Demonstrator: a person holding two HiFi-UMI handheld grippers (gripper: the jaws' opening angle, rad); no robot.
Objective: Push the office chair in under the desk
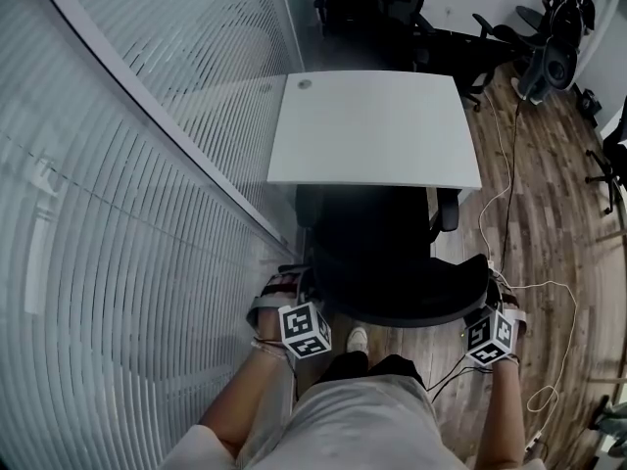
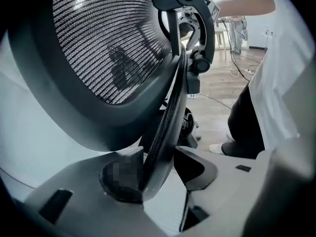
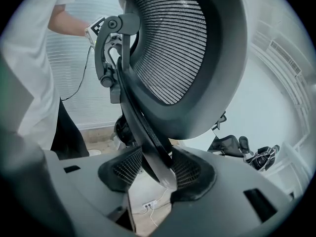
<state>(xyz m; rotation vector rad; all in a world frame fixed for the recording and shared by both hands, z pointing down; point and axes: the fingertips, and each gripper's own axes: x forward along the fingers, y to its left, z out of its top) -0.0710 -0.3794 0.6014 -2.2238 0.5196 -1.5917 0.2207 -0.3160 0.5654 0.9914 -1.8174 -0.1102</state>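
Observation:
The black mesh office chair [image 1: 402,287] stands in front of the white desk [image 1: 372,130], its seat and armrests partly under the desktop and its backrest toward me. My left gripper [image 1: 291,287] is at the backrest's left edge and my right gripper [image 1: 490,280] at its right edge. In the left gripper view the backrest rim [image 2: 165,127] runs between the pads, and the left gripper [image 2: 158,169] is shut on it. In the right gripper view the rim [image 3: 143,132] is likewise clamped by the right gripper [image 3: 155,169]. The chair's base is hidden.
A striped frosted glass wall [image 1: 118,213] runs close along the left of desk and chair. More black chairs [image 1: 392,18] stand behind the desk and at the far right [image 1: 554,47]. White cables [image 1: 549,302] trail over the wood floor on the right. My shoe [image 1: 358,339] is just behind the chair.

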